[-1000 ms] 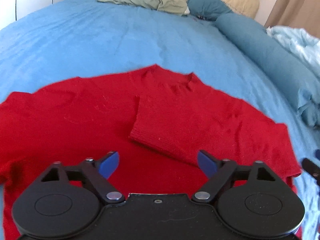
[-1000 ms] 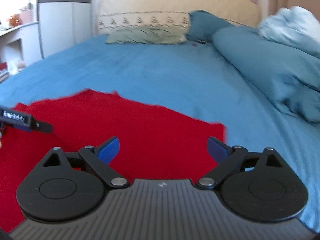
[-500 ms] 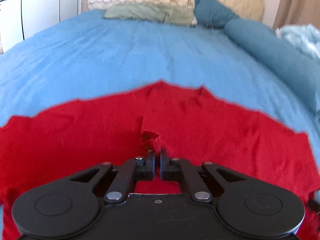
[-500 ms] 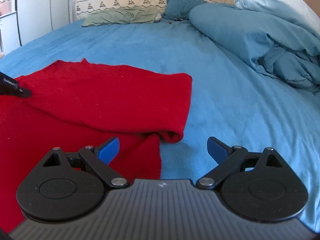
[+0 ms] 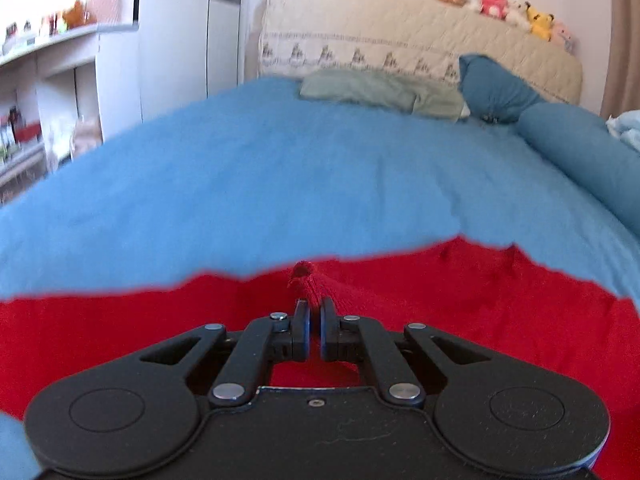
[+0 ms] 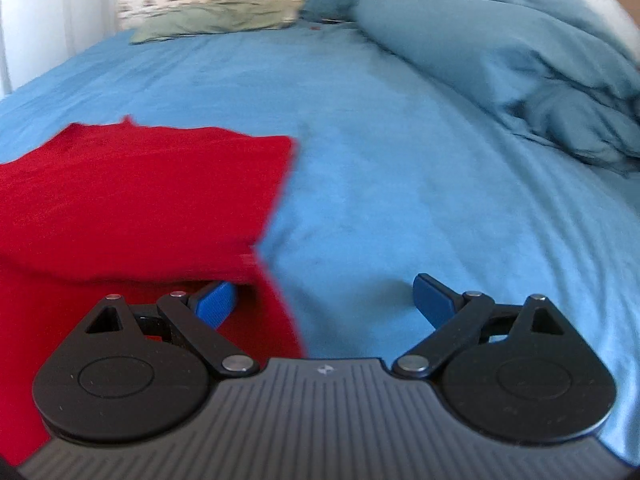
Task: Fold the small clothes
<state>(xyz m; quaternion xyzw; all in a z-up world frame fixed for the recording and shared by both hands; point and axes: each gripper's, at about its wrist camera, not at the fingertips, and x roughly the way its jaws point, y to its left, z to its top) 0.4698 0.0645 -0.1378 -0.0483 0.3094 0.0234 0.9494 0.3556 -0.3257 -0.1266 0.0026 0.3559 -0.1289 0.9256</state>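
A red knitted sweater (image 5: 460,292) lies on the blue bedsheet (image 5: 280,184). My left gripper (image 5: 314,320) is shut on a bunched sleeve cuff (image 5: 306,280) of the sweater and holds it raised above the garment. In the right wrist view the sweater (image 6: 140,188) fills the left side, with a folded layer on top. My right gripper (image 6: 326,300) is open, low over the sweater's right edge; its left finger (image 6: 216,300) sits at the fold's edge and its right finger (image 6: 432,292) is over bare sheet.
A green pillow (image 5: 380,90), a teal bolster (image 5: 580,160) and a beige headboard (image 5: 400,40) with plush toys are at the far end. A rumpled blue duvet (image 6: 540,60) lies at the right. White shelves (image 5: 60,80) stand left of the bed.
My left gripper closed on the sleeve cuff and lifted it, tilting up toward the headboard. My right gripper moved right and lower to the sweater's right edge, staying open.
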